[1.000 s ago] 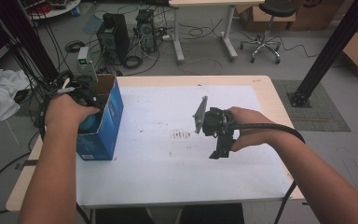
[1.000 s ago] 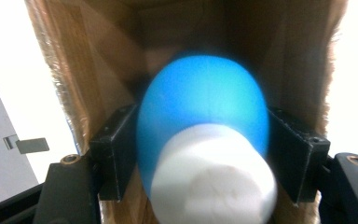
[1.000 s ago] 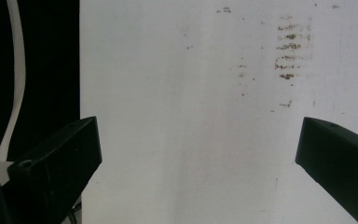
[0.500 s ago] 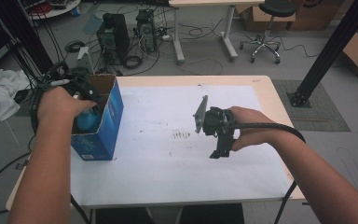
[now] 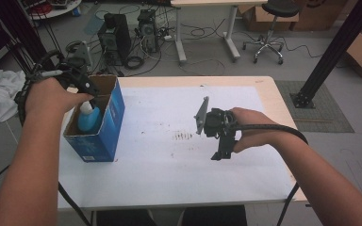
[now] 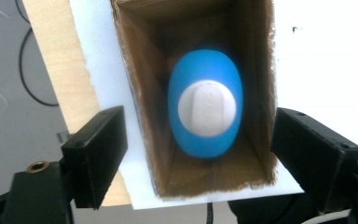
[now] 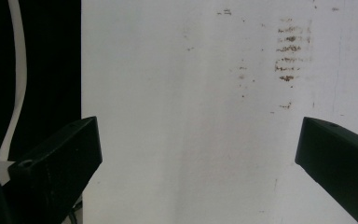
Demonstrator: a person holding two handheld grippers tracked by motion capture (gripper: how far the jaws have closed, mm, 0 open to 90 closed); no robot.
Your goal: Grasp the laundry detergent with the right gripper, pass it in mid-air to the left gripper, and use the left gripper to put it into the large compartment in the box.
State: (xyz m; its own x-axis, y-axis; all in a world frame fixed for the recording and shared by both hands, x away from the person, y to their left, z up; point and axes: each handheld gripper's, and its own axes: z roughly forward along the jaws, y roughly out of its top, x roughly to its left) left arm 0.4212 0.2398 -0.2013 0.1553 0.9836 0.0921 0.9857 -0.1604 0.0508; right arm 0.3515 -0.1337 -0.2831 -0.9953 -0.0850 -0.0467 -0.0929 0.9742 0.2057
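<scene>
In cardboard box (image 5: 104, 136): blue bottle (image 6: 205, 109) upright, white cap.

bottle (image 5: 88, 118) in box (image 5: 104, 134) | box at table (image 5: 169, 179) left edge | right tongs (image 5: 220, 151) right of centre

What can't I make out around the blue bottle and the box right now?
- Blue bottle: left gripper view, blurred; body below the white cap hidden from above.
- Blue bottle, high view: lower part hidden by the cardboard box wall.
- Left gripper: high view, jaw tips partly hidden by the hand.
- Box floor: mostly covered by the bottle.
</scene>
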